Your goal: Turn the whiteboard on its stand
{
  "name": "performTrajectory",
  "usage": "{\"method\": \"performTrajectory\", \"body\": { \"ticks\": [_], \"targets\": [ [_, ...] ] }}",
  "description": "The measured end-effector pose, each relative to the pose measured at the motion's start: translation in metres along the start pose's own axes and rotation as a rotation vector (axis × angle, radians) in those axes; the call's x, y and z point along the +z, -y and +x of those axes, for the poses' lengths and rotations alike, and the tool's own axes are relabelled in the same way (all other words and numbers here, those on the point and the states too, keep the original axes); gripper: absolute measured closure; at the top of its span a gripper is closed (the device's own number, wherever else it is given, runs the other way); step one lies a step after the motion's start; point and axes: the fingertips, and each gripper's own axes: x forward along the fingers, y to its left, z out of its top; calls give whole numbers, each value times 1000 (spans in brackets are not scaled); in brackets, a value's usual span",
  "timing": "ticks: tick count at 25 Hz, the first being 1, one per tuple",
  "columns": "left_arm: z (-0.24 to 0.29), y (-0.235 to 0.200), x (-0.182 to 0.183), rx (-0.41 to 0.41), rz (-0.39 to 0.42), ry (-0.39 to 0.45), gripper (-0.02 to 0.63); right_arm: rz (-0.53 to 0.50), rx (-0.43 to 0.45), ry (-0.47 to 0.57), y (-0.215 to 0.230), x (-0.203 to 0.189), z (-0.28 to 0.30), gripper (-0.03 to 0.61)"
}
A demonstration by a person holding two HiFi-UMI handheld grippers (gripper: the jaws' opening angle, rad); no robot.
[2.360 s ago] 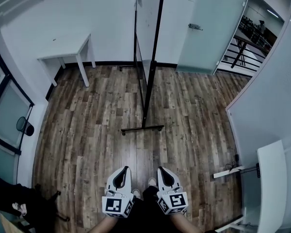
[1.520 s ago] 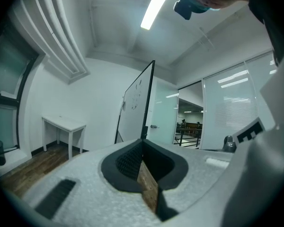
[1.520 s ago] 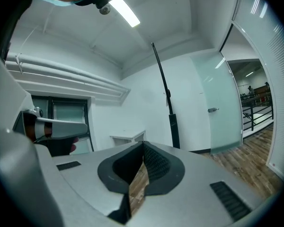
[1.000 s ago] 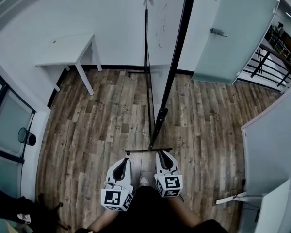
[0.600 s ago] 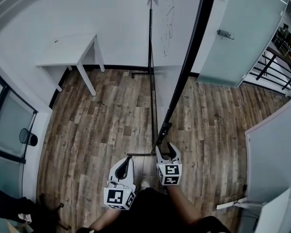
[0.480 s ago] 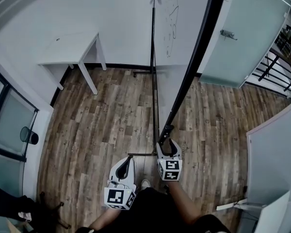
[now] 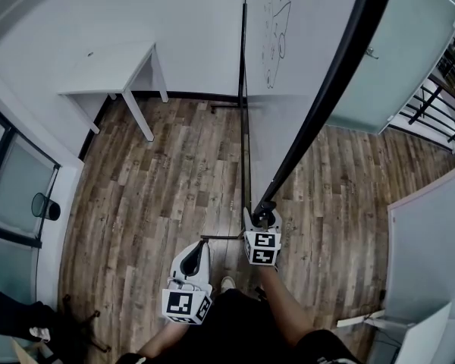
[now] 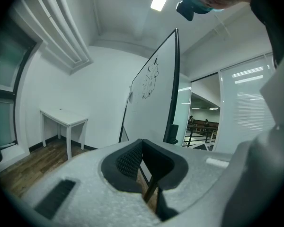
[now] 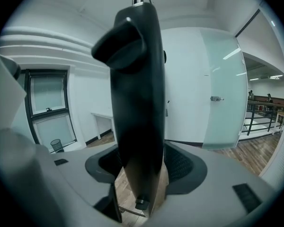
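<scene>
The whiteboard (image 7: 288, 51) stands edge-on ahead of me on its black wheeled stand (image 7: 221, 237), with drawings on its white face. Its black frame edge (image 7: 326, 97) runs down to a lower corner just above my right gripper (image 7: 263, 220). In the right gripper view that frame edge (image 9: 137, 103) fills the middle, between the jaws of my right gripper (image 9: 139, 167). The jaws are opening and floor shows past both pads. My left gripper (image 7: 191, 258) hangs lower left, shut and empty. In the left gripper view the whiteboard (image 8: 154, 98) stands beyond that gripper (image 8: 142, 164).
A white table (image 7: 110, 70) stands against the wall at far left. A frosted glass door (image 7: 409, 59) is behind the board at right, with a black railing (image 7: 440, 105) beyond. A small black bin (image 7: 42, 205) sits by the left window. A white panel (image 7: 432, 249) stands close on the right.
I have come closer to the whiteboard. My right gripper has reached forward to the board's lower frame corner and its jaws have spread round it. The left gripper has stayed low.
</scene>
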Motion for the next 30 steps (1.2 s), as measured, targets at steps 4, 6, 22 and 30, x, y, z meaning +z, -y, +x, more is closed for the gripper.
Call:
{"method": "performTrajectory", "body": {
  "ticks": [4,6,22,30],
  "targets": [
    [-3,-1,-1,2,3,-3,598,-2,-22,-12,3,-3,13,360],
    [-7,-3,-3,10,-2,-6,598,-14,-42,-12,4,-3,16,368],
    [-42,-18,0,29,-32,13,598,-79,-105,2,-6,-4,0,433],
    [-86,-14,-9,20,-29,22,598,-72,-99,12,-31,-21,-38,433]
  ]
}}
